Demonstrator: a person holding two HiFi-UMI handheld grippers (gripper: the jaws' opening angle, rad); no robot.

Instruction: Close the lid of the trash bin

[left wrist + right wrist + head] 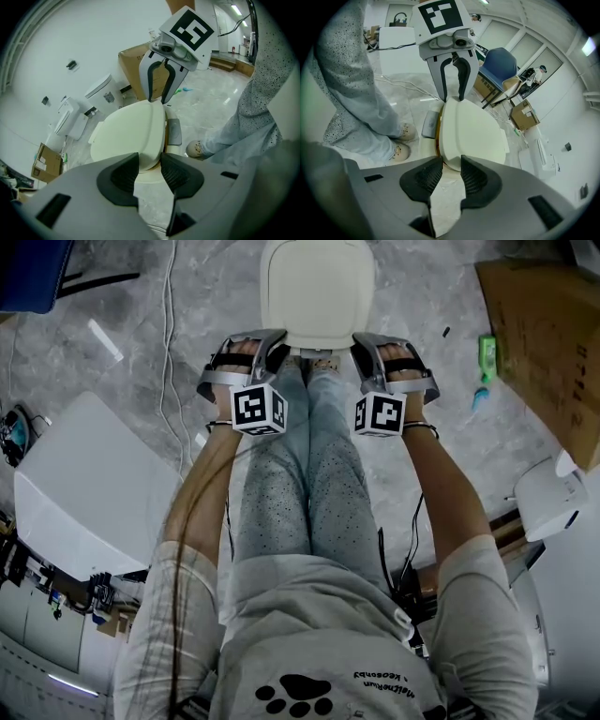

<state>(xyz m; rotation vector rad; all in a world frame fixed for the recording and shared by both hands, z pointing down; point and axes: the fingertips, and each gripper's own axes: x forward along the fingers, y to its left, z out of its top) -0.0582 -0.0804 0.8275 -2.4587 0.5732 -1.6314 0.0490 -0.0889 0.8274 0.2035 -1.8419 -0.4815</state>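
Observation:
A trash bin with a cream lid stands on the floor in front of the person's feet. The lid looks slightly raised above the bin's rim, where a white liner shows. My left gripper is at the lid's front left corner and my right gripper at its front right corner. The lid's edge sits between the left gripper's pads and between the right gripper's pads. Each gripper view also shows the other gripper straddling the rim: the right gripper and the left gripper.
A grey pedal juts from the bin's base beside the person's shoes. A cardboard box and a white unit lie to the right. A white table and cables are on the left.

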